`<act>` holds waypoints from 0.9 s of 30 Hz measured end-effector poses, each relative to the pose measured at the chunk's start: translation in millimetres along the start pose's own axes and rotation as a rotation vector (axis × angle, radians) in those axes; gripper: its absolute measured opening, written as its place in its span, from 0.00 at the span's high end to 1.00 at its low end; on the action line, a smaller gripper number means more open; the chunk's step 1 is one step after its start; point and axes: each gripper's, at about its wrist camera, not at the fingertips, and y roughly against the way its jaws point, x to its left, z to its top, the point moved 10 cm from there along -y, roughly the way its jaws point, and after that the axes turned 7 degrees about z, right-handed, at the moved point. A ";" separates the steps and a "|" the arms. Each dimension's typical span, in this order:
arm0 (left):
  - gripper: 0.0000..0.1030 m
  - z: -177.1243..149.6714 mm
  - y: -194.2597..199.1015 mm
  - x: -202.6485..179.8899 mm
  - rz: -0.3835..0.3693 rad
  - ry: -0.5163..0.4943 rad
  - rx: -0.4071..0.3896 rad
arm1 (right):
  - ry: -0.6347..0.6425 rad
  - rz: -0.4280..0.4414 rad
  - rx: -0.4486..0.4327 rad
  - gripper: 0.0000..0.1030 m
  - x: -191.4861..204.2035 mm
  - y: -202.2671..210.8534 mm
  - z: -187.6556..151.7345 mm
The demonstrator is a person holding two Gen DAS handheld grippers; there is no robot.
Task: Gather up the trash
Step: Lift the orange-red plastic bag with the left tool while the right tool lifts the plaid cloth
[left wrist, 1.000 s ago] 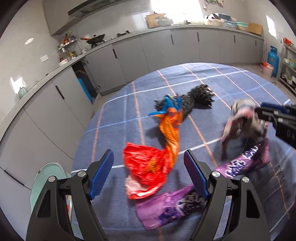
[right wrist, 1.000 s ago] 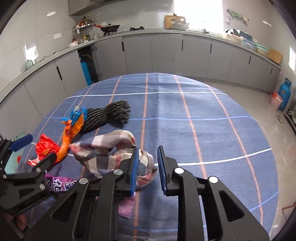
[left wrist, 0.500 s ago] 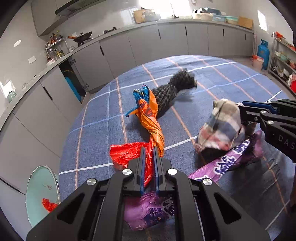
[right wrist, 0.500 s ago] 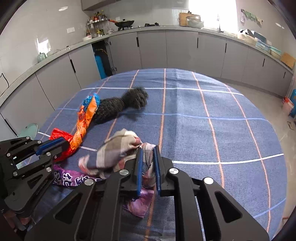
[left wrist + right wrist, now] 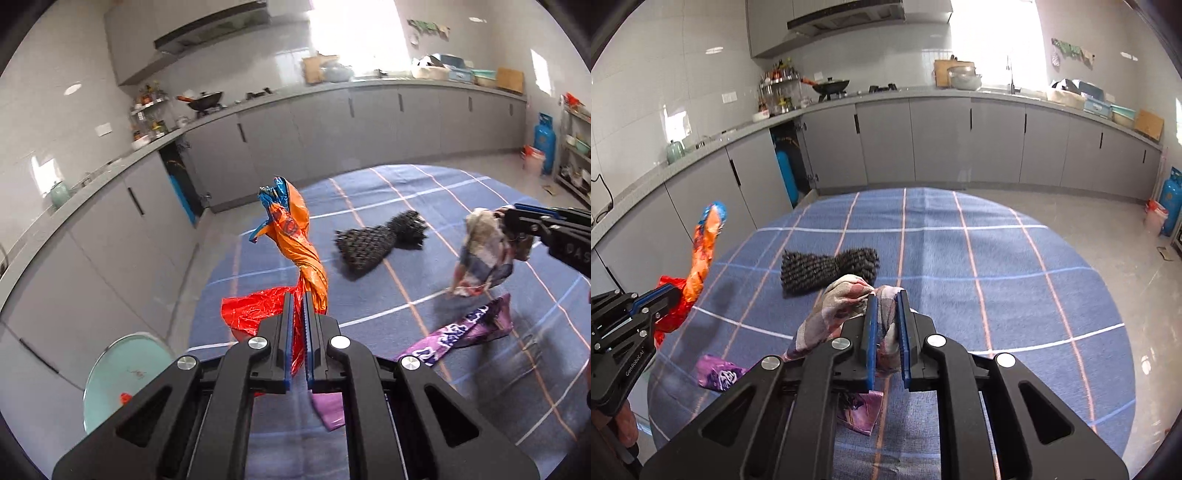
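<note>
Both grippers have something pinched. The left gripper [image 5: 298,295] is clamped tight on the red and orange plastic bag [image 5: 295,243], with the red part squeezed flat between the blue pads and the twisted orange length sticking up above the jaw tips, a blue bit at the very top. The bag looks fully clear of the table, though the red sheet hanging down at the left is partly behind the jaws, so I can't be totally sure its edge isn't brushing the cloth.

The right gripper [image 5: 885,295] is clenched on the plaid rag [image 5: 834,310], a bunched-up checked cloth in brown, white and pink tones. Most of it droops to the left of the jaws, and in the left wrist view it hangs above the tabletop.

Still lying on the blue checked tablecloth [image 5: 997,258]: a dark knitted piece [image 5: 827,267] shaped a bit like a bow, out in the middle of the round table, and a purple wrapper [image 5: 461,332] with white lettering, flat on the cloth just below the hanging rag.

Off the table's left edge, down low, there's a pale green round bin [image 5: 122,380] with a small red scrap in it. Grey kitchen cabinets [image 5: 942,140] run all around the back.
</note>
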 end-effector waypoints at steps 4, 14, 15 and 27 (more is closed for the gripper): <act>0.95 -4.2 4.8 15.2 0.032 0.020 -0.003 | 0.012 0.019 -0.018 0.89 9.7 7.7 4.0; 0.95 -15.7 11.6 41.1 0.094 0.057 0.016 | 0.064 0.078 -0.040 0.90 50.6 9.6 10.4; 0.95 -16.7 11.7 43.7 0.097 0.061 0.018 | 0.071 0.084 -0.039 0.90 55.6 8.5 11.0; 0.95 -38.1 14.9 91.4 0.171 0.115 0.046 | 0.155 0.174 -0.044 0.90 121.6 -3.2 24.3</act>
